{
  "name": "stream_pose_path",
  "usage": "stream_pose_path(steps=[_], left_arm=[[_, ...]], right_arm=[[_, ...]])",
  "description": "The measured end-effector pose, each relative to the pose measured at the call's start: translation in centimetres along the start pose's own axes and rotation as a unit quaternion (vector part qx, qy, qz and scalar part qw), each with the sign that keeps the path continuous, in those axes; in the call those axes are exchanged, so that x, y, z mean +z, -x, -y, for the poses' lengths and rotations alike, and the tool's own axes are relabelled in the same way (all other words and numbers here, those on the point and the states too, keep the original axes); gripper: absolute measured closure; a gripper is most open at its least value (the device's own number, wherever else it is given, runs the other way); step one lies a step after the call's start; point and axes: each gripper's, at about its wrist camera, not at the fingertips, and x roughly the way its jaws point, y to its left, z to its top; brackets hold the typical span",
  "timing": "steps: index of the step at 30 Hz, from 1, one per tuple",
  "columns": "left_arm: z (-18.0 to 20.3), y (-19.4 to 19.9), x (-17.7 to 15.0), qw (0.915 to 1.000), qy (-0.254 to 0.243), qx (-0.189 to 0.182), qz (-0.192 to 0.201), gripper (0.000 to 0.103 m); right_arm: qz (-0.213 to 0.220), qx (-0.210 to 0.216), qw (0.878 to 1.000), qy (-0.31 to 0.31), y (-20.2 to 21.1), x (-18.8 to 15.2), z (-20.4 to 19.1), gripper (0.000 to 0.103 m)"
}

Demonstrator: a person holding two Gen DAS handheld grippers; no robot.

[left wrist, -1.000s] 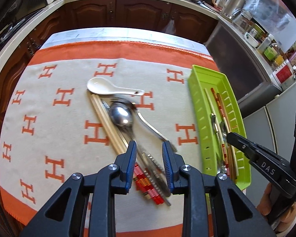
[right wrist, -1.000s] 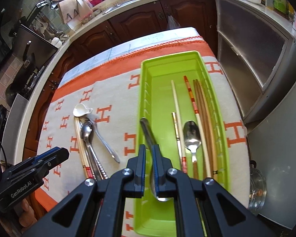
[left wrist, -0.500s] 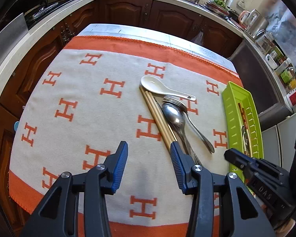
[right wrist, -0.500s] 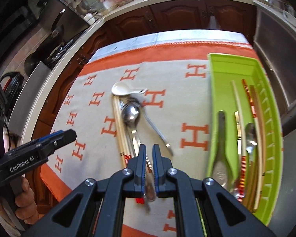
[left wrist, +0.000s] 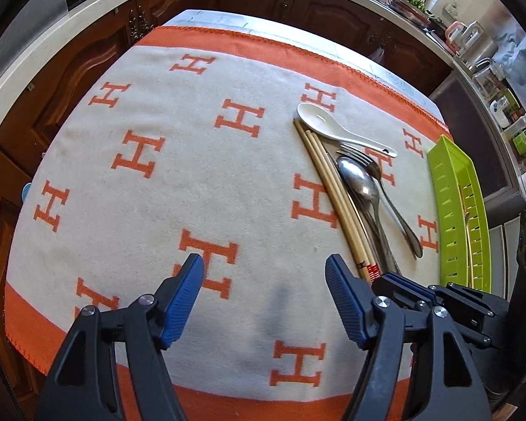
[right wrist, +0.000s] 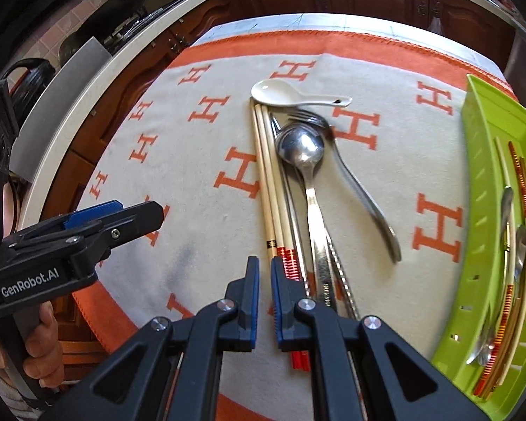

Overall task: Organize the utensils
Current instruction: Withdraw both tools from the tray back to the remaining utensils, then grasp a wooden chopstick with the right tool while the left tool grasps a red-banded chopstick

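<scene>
The left tongs (left wrist: 263, 273) stand wide open, blue pads well apart, holding nothing and hanging over bare cloth (left wrist: 164, 182) left of the utensil pile. The right tongs (right wrist: 264, 270) are nearly closed, only a thin gap left between the pads, with nothing gripped in that gap. Their tips sit just at the near ends of the chopsticks (right wrist: 268, 182); whether they touch them cannot be told.

The pile lies on the cloth near the middle of the desk (left wrist: 224, 19). A white soup spoon (right wrist: 280, 95) lies crosswise at the far end. Below it the pale chopsticks run lengthwise, with a red-striped chopstick end (right wrist: 289, 263) beside the right tongs. A steel spoon (right wrist: 301, 147) lies on top, bowl up, and a fork (right wrist: 307, 116) pokes out from under it, its handle (right wrist: 368, 203) angling off to the right.

The green tray (right wrist: 480, 133) sits at the right edge of the cloth, well apart from the pile. It already holds more chopsticks, some red-striped, and metal utensils too blurred to name.

Writing: "GenRobot.AI" in white on the side of the left tongs' body, seen from the right wrist view. The cloth is beige with an orange border and repeated orange "H" letters (left wrist: 138, 152). A small dark mark bands one pale chopstick near its end; it cannot be read.
</scene>
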Motion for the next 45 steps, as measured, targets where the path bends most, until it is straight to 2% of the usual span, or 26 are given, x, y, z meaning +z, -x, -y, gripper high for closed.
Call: stream_pose_path(steps=[4, 19, 22, 31, 34, 39, 45], left_arm=[[-0.5, -0.4, -0.1, 1.0, -0.006, 0.005, -0.004, 0.033], [-3.0, -1.5, -0.3, 0.9996, 0.021, 0.01, -0.017, 0.033], [-3.3, -1.5, -0.4, 0.9995, 0.023, 0.011, -0.017, 0.033], [-2.9, -2.0, -0.7, 0.9994, 0.018, 0.006, -0.028, 0.033], [-2.3, -1.8, -0.6, 0.9996, 0.012, 0.002, -0.025, 0.033], [-1.5, -1.4, -0.4, 0.9997, 0.005, -0.007, -0.024, 0.033], [0.4, -1.6, -0.5, 0.9995, -0.006, -0.018, -0.025, 0.036]], right_arm=[[-0.015, -0.008, 1.0, 0.013, -1.3, 0.0, -0.5, 0.096], [-0.001, -0.056, 0.998, 0.039, -2.4, 1.6, -1.6, 0.096], [-0.027, -0.05, 0.997, 0.045, -3.3, 1.7, -1.9, 0.095], [0.004, -0.081, 0.993, 0.085, -4.1, 2.0, -3.6, 0.09], [0.01, -0.092, 0.991, 0.098, -4.1, 1.9, -3.9, 0.096], [0.004, -0.056, 0.996, 0.067, -3.3, 1.8, -3.1, 0.096], [0.028, -0.025, 0.999, 0.025, 0.0, 1.1, -1.6, 0.096]])
